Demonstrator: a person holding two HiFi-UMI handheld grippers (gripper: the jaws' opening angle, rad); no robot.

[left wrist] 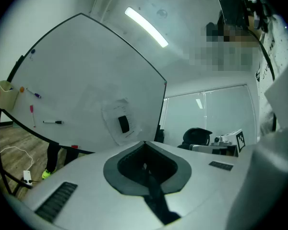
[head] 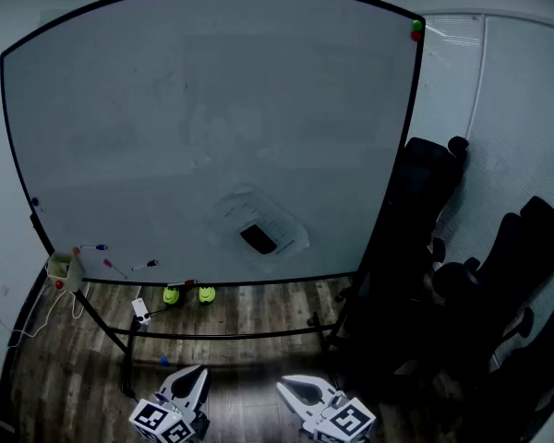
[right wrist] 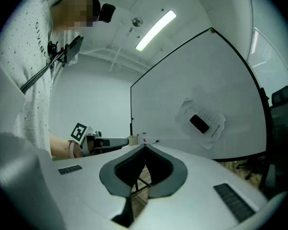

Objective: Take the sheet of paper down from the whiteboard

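A crumpled white sheet of paper (head: 258, 232) hangs low on the whiteboard (head: 166, 118), pinned under a black block-shaped eraser or magnet (head: 258, 238). The paper (left wrist: 119, 122) shows in the left gripper view and the paper (right wrist: 202, 122) in the right gripper view, far ahead of both. My left gripper (head: 195, 375) and right gripper (head: 287, 387) sit at the bottom of the head view, well short of the board. Both have their jaws shut with nothing between them. The left gripper (left wrist: 144, 143) and right gripper (right wrist: 144, 146) point level.
Markers (head: 106, 266) lie on the board's tray, with a small yellow cup (head: 63, 267) at its left end. Black office chairs (head: 499, 275) stand to the right of the board. The board's metal stand (head: 222, 335) crosses a wood floor, with cables at the left.
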